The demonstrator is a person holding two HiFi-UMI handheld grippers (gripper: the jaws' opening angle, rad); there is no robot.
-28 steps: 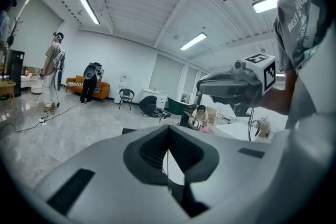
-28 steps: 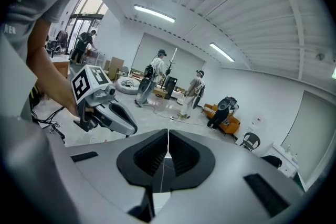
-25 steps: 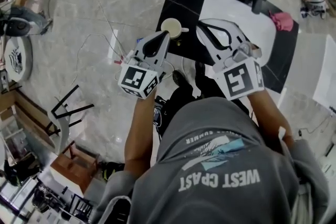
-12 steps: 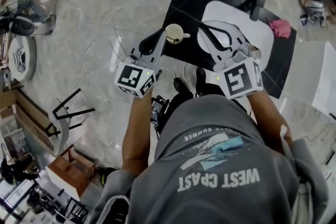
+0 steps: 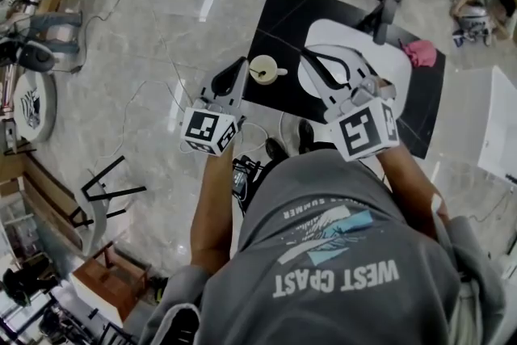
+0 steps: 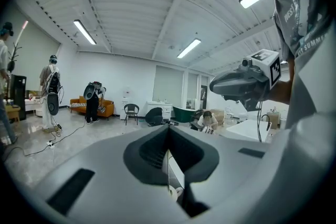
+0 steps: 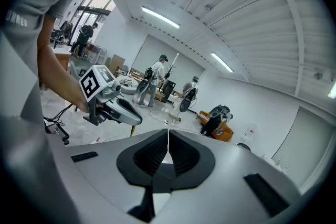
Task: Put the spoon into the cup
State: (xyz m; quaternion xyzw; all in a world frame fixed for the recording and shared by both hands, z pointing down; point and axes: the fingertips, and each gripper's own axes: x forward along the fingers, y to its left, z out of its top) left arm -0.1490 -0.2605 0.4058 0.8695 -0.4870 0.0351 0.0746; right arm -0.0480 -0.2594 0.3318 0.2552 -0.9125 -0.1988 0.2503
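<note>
1. Holding left gripper [image 5: 241, 61] pressed shut, pinching nothing.
2. Holding right gripper [image 5: 306, 53] closed tip to tip, also empty.
3. Hovering both beside cup [image 5: 263, 67] on black surface [image 5: 279, 18], thin spoon [image 5: 257, 74] seemingly lying inside it.

Left gripper [image 6: 168, 132], jaws together

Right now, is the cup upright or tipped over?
Upright: the cup shows its full round mouth from above, with its handle sticking out sideways.
</note>
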